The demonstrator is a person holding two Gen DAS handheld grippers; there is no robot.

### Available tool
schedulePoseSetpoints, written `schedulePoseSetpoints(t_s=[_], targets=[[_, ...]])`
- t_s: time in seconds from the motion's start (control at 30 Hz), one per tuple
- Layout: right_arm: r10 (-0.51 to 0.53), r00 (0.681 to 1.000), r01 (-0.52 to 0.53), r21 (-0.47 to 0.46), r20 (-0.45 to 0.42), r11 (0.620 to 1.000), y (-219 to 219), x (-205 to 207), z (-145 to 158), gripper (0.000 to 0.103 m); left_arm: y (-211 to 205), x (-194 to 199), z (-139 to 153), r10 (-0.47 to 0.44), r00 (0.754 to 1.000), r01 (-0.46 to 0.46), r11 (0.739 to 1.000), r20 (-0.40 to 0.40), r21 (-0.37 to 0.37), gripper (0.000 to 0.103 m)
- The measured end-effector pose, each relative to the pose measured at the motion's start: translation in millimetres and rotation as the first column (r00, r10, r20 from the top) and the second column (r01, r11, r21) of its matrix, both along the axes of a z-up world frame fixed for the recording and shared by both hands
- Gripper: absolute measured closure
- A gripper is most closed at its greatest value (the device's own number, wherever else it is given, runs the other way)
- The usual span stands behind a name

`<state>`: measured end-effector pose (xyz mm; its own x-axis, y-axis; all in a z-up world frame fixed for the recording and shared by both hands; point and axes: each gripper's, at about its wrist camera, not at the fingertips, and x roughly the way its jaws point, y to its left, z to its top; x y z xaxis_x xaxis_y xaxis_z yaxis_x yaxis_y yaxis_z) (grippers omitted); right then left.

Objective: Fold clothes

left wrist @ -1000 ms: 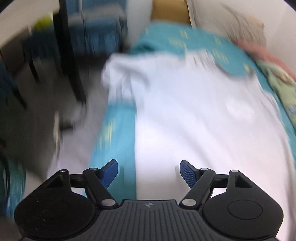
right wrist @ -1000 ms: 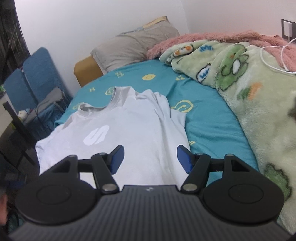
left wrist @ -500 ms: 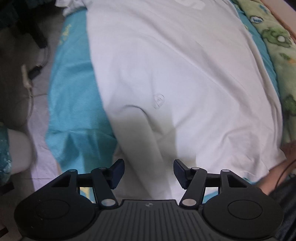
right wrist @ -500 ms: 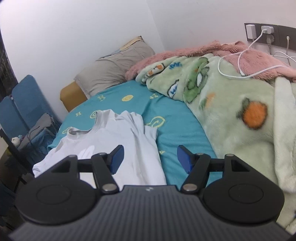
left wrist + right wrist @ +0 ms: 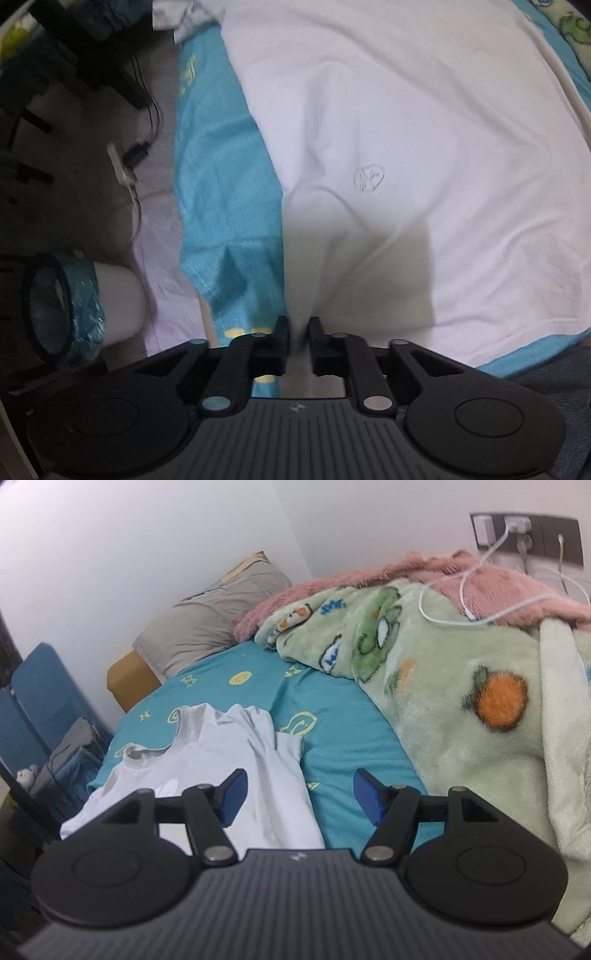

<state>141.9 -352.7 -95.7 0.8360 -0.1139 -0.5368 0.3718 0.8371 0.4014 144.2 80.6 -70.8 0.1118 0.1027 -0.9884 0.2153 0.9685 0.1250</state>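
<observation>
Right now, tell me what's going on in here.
A person with a handheld claw in each hand is starting to fold a white T-shirt spread flat on the teal bed sheet. The left claw is shut on the shirt's bottom corner near the bed's edge. The right claw is open and holds nothing, held above the bed between the shirt and the green blanket. No fold shows in the shirt yet.

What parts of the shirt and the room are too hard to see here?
- White cotton T-shirt, hem corner: left wrist view, hidden inside the left claw.
- Shirt's lower half: right wrist view, hidden behind the right claw.
- Dark furniture: left wrist view, blurred and unlit.
</observation>
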Motion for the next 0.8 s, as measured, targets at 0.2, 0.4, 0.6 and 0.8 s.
schedulePoseSetpoints(t_s=[0.2,0.4,0.6,0.8], targets=[[0.017,1.0,-0.015,0.098,-0.026,0.995,-7.8,4.0,-9.8,0.037,-61.5,-9.3,47.6,0.024,0.947,0.01,0.994,0.321,-0.105,0.025],[0.082,0.997,-0.083,0.253,0.017,0.964,-12.7,5.6,-20.2,0.037,-130.5,8.8,99.4,0.213,0.775,-0.017,0.948,0.594,-0.318,0.001],[0.078,0.996,-0.093,0.482,0.051,0.871,-25.1,6.2,-41.7,0.037,-138.1,38.1,42.0,0.379,0.7,-0.065,0.878,0.605,-0.474,0.001],[0.086,0.996,-0.065,0.461,-0.025,0.885,-21.8,72.0,-59.5,0.037,-50.5,47.7,-51.5,0.507,0.69,-0.195,0.818,0.517,-0.542,0.001]])
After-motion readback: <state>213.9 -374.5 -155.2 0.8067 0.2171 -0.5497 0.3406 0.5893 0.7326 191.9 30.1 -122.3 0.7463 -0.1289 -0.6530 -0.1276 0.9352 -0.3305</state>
